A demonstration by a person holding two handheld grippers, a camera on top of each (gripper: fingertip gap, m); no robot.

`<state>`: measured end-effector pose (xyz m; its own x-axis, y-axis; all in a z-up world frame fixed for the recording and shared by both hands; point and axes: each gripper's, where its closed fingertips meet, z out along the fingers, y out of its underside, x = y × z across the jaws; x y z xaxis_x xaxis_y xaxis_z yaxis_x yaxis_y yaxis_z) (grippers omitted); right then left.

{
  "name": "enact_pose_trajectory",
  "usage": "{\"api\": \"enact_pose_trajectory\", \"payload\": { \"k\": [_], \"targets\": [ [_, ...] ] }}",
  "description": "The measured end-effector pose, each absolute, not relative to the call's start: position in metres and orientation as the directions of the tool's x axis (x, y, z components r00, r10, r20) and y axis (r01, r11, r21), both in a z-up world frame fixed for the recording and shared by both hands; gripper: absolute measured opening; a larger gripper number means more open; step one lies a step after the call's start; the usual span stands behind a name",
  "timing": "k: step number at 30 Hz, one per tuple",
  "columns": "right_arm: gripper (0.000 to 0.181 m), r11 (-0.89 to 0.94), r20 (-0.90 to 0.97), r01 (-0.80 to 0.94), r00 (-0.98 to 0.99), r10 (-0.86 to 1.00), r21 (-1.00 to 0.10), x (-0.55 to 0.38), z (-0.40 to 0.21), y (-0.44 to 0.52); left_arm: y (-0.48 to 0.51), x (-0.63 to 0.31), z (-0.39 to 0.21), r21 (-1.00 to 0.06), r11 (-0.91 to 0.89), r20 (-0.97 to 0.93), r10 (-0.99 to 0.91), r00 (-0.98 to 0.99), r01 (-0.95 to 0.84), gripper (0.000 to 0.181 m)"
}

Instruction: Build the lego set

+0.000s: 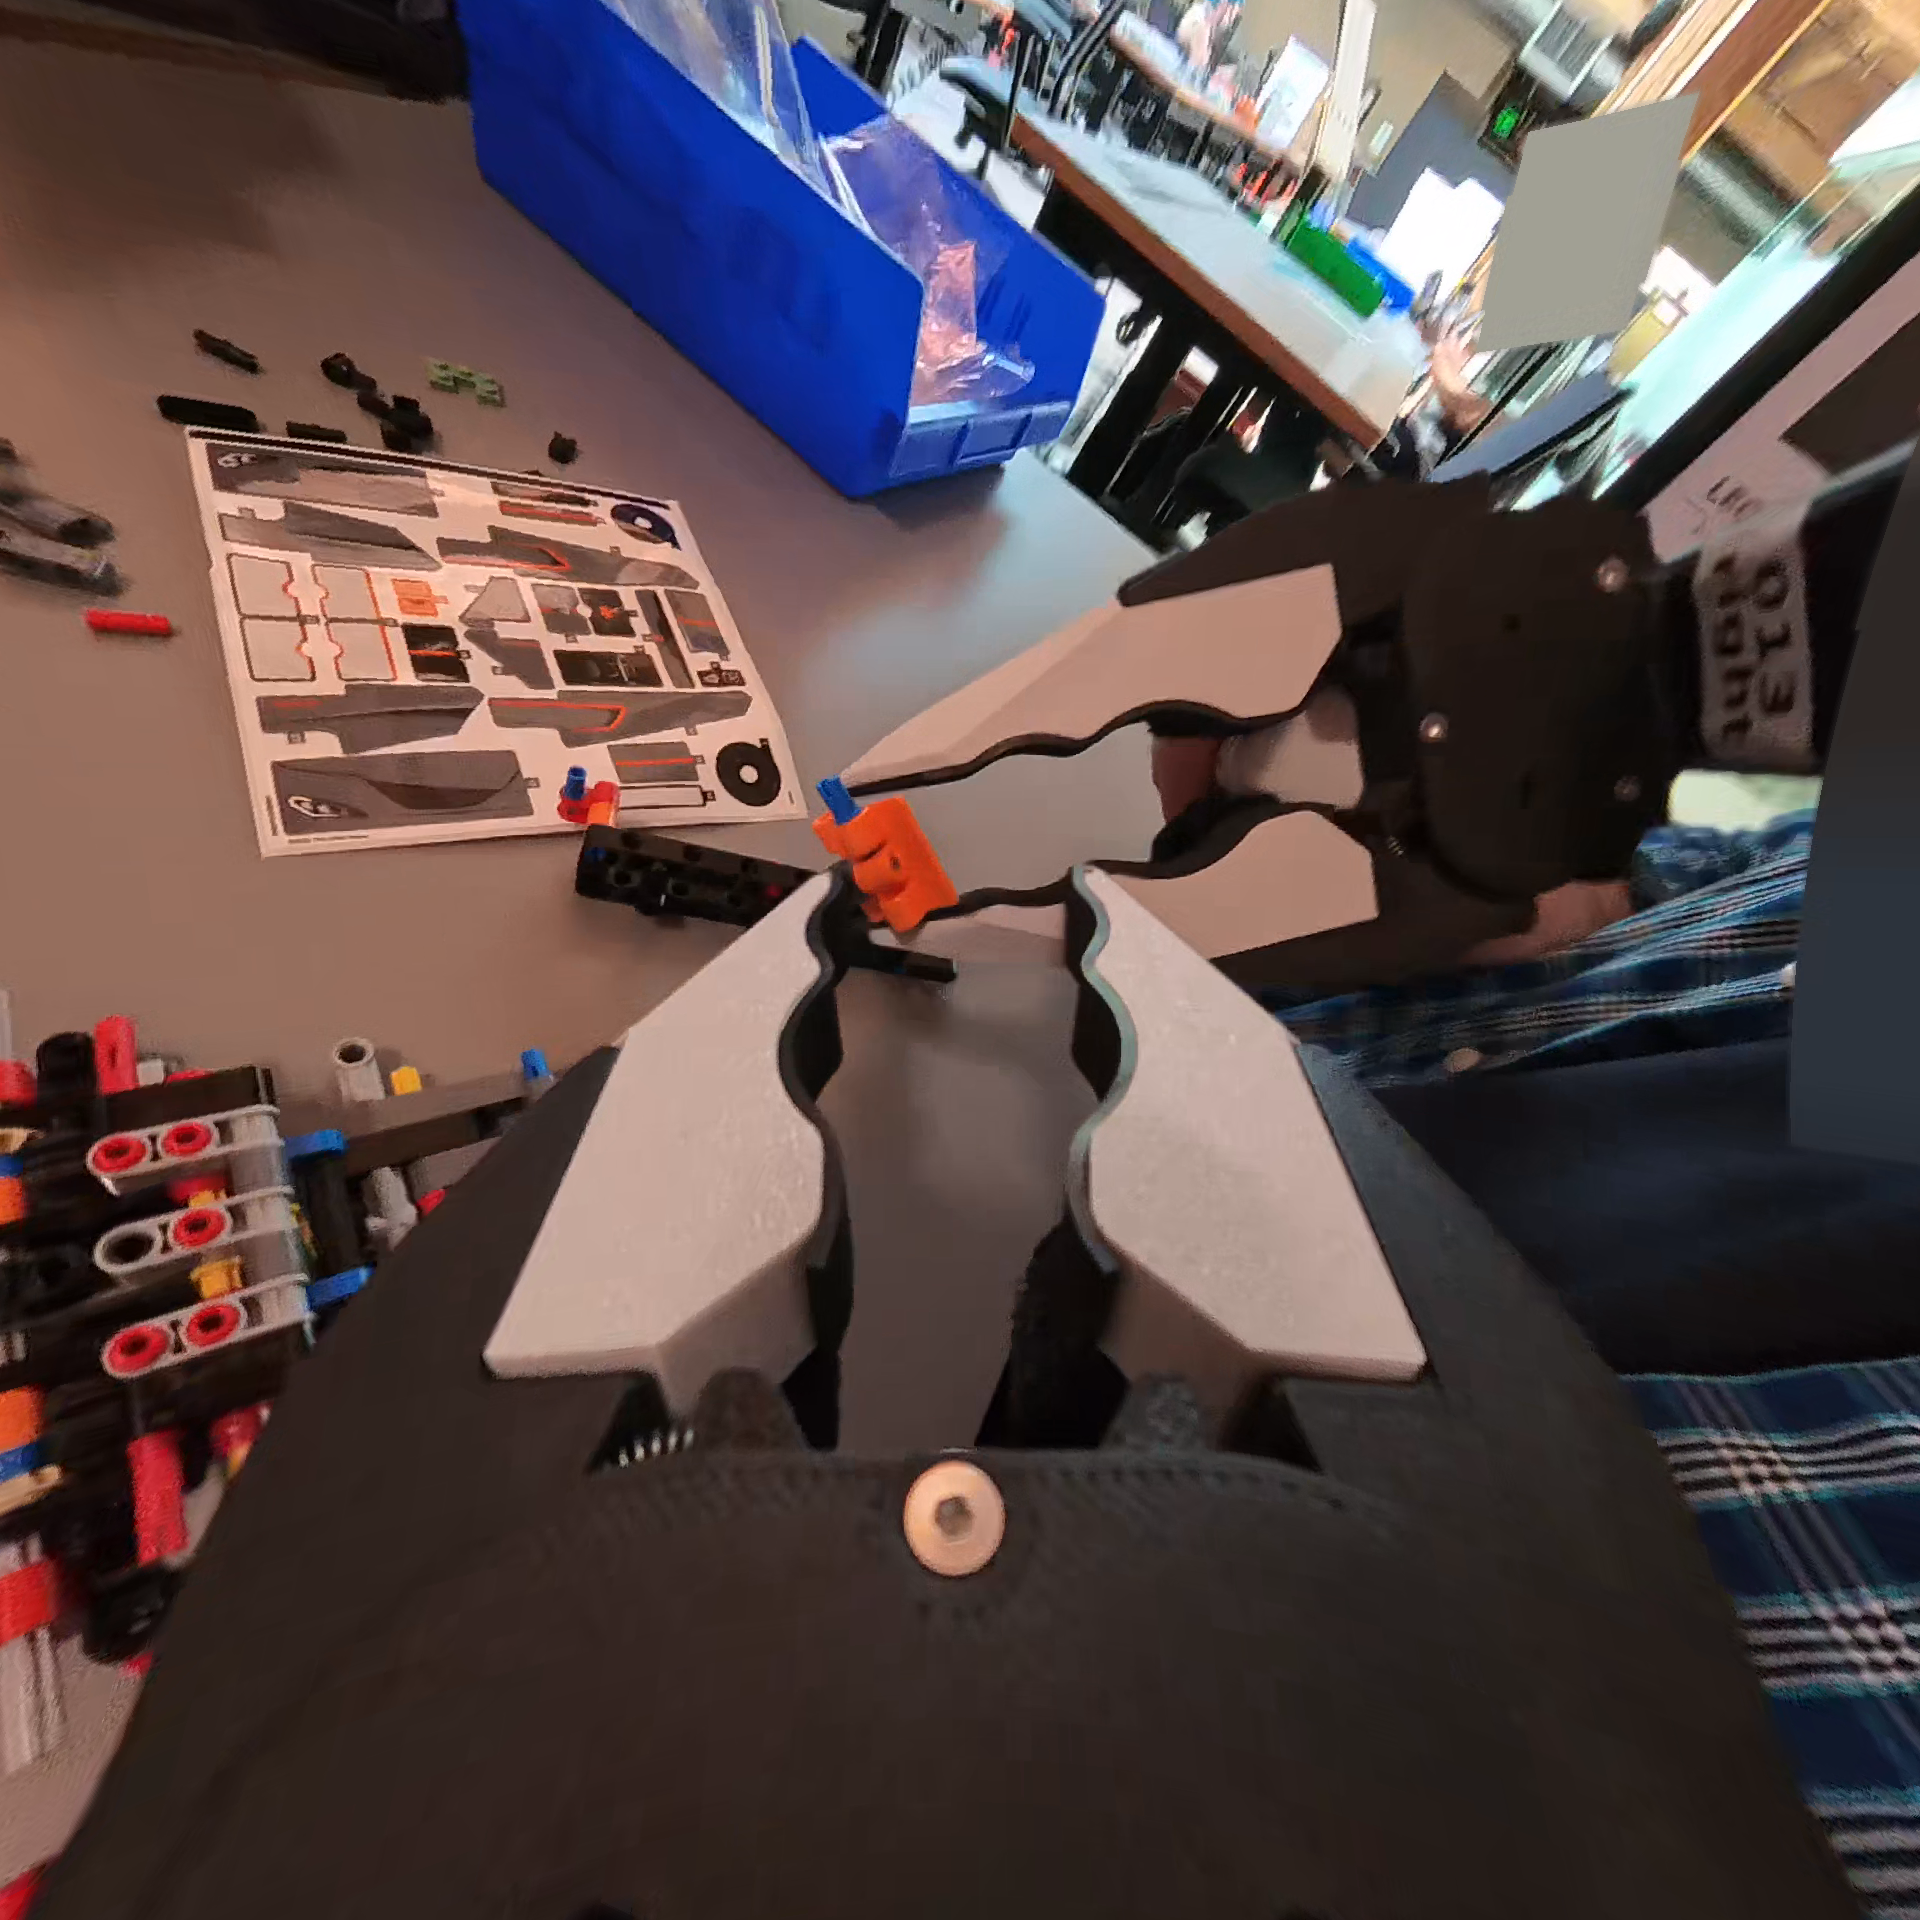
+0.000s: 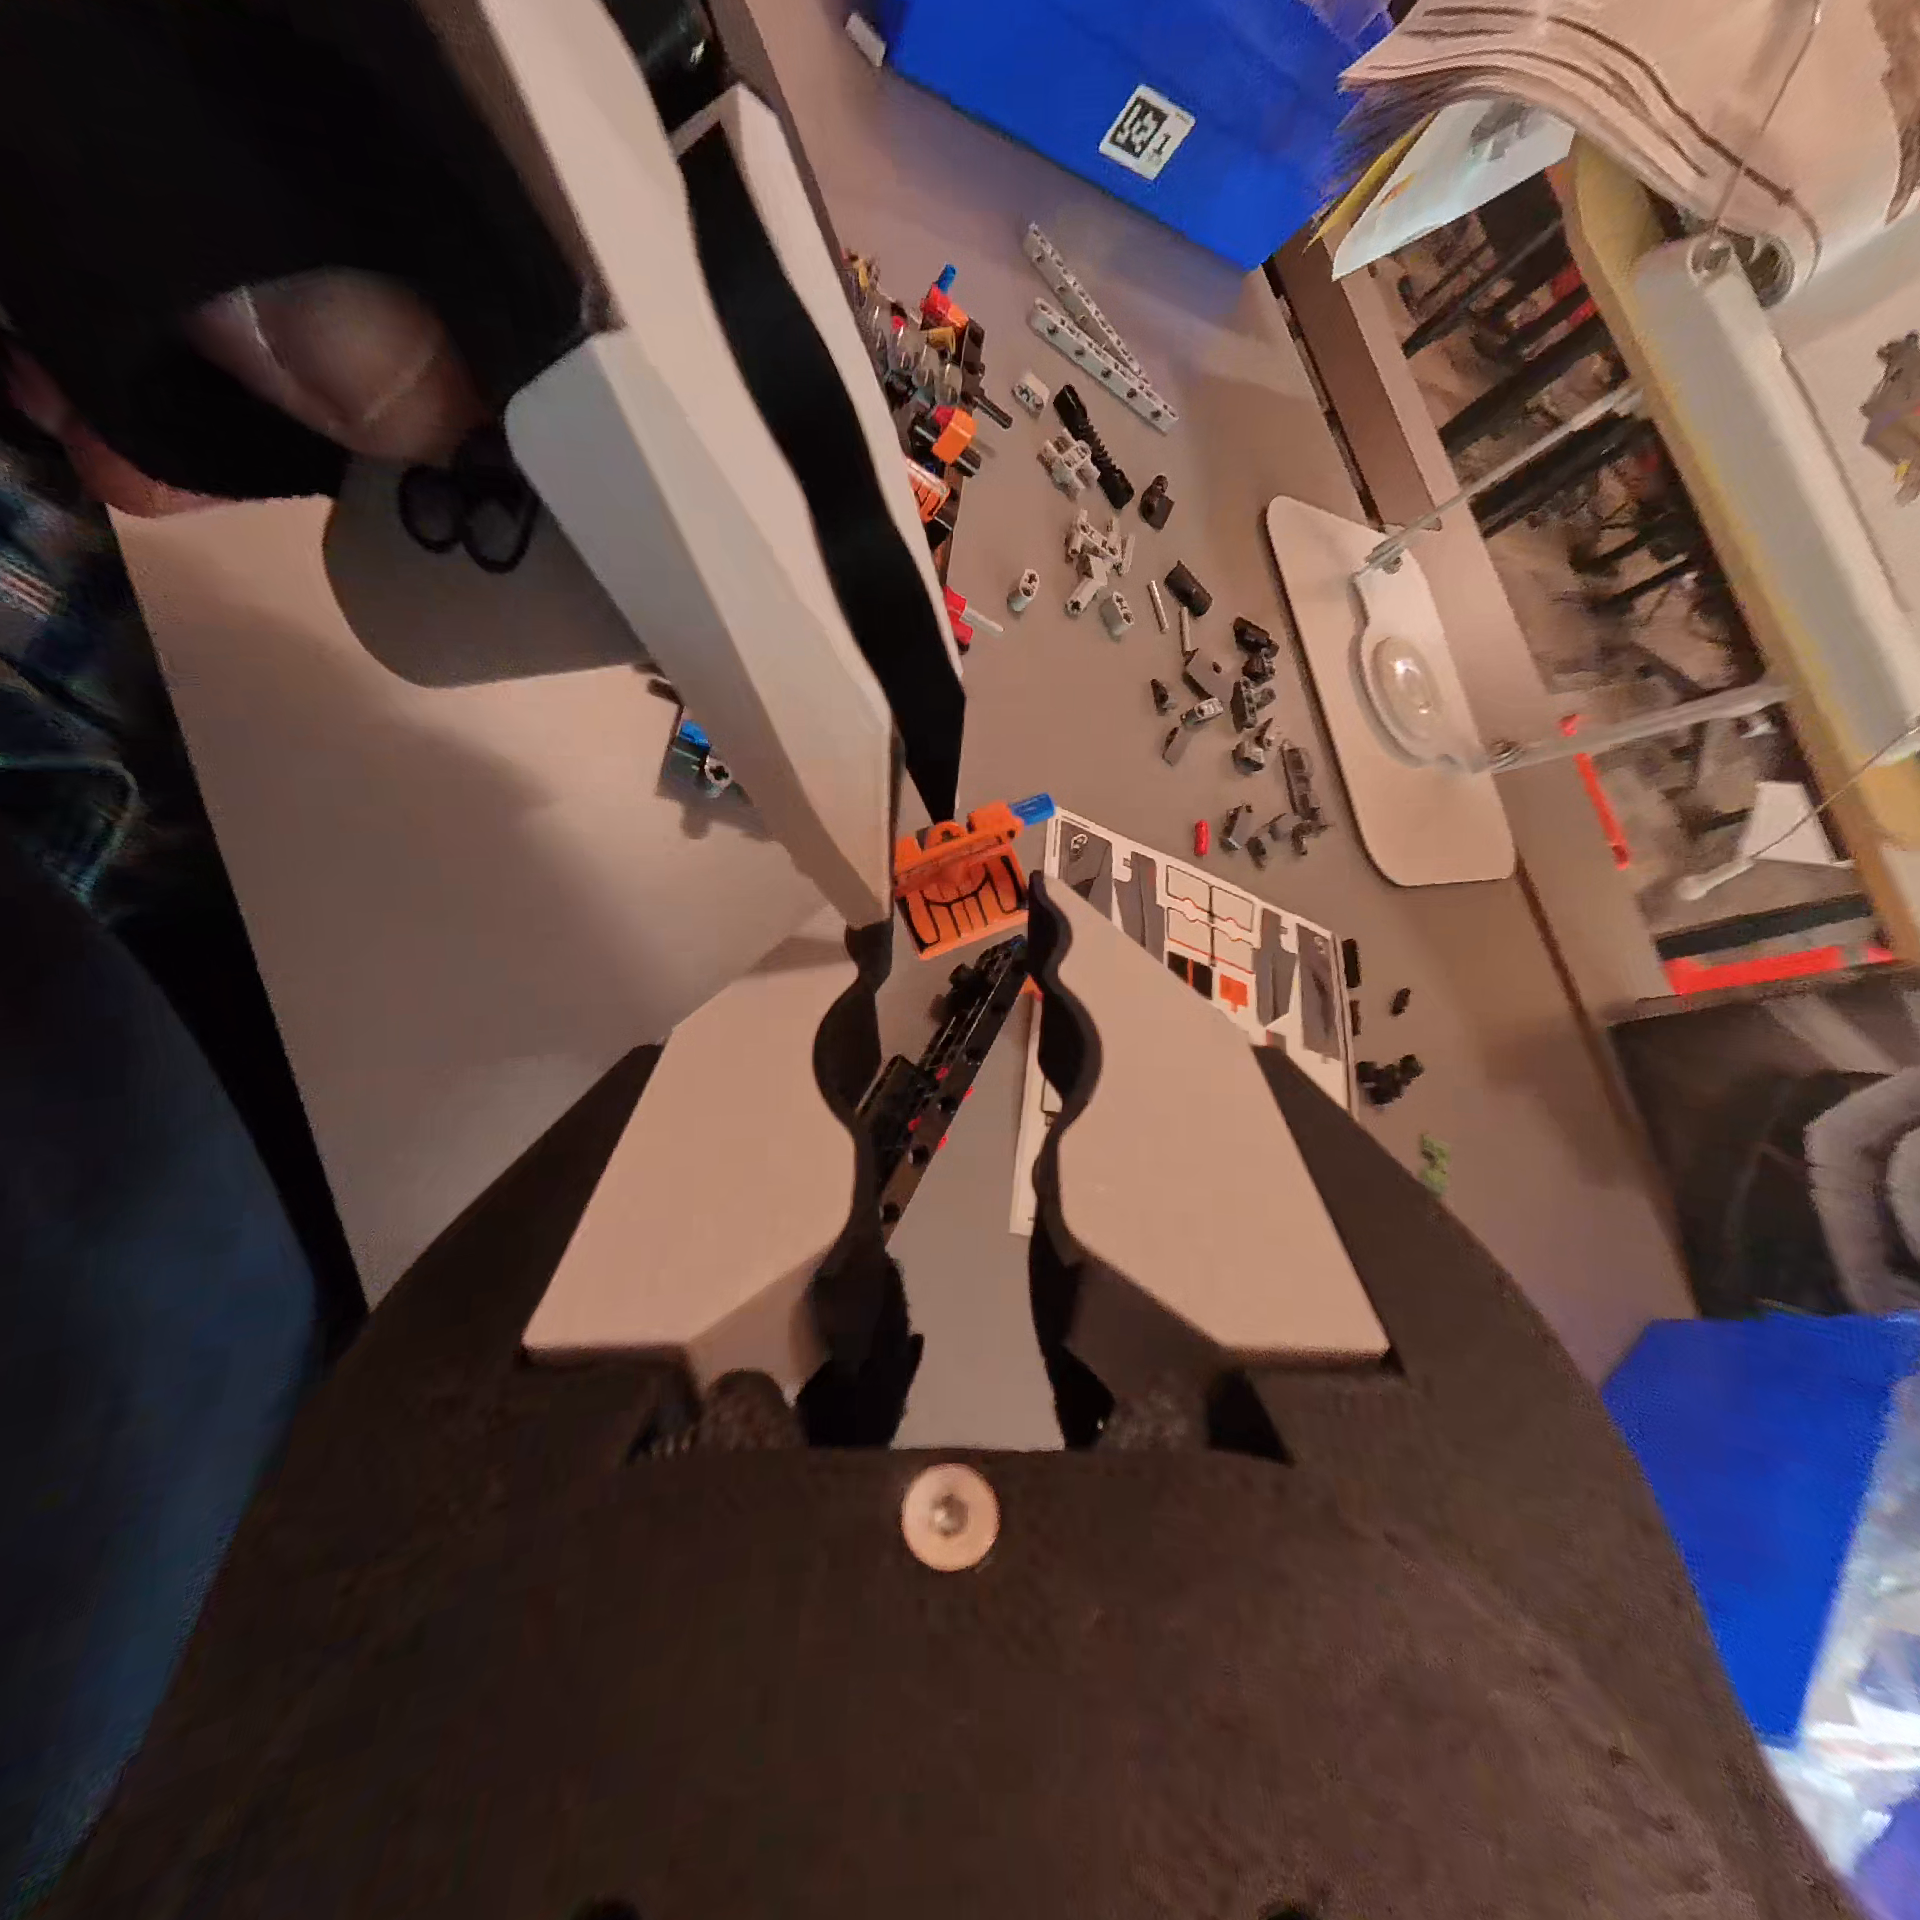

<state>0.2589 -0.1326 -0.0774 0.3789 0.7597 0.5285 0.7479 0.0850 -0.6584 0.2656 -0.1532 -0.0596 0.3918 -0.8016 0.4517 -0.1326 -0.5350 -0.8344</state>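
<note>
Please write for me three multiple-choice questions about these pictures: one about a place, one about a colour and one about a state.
1. Where does the sticker sheet lie?
A. in the blue bin
B. flat on the table
C. on a wall

2. What colour is the pin in the orange piece?
A. blue
B. yellow
C. green

3. How do the jaws of the left gripper stand?
A. shut on the sheet
B. open
C. shut on a red pin

Answers:
1 B: the sheet lies flat on the grey table.
2 A: a blue stub sticks out of the piece.
3 B: a wide gap shows between the jaws.
</note>
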Motion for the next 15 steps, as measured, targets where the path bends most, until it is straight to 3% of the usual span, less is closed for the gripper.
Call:
{"api": "enact_pose_trajectory", "payload": {
  "k": [1,10,15],
  "targets": [
    [0.023,0.101,0.559,0.77,0.36,0.747,-0.63,0.256,-0.079,-0.133,-0.154,0.264,-0.06,-0.828,-0.549,0.472,-0.791,0.388,-0.111,0.043],
    [0.023,0.194,0.68,0.837,0.257,0.687,-0.512,0.239,-0.087,-0.137,-0.145,0.25,-0.077,-0.782,-0.622,0.549,-0.713,0.437,-0.032,0.042],
    [0.022,0.208,0.675,0.82,0.264,0.689,-0.533,0.233,-0.08,-0.14,-0.135,0.241,-0.078,-0.804,-0.594,0.502,-0.712,0.491,-0.039,0.012]
  ]
}}
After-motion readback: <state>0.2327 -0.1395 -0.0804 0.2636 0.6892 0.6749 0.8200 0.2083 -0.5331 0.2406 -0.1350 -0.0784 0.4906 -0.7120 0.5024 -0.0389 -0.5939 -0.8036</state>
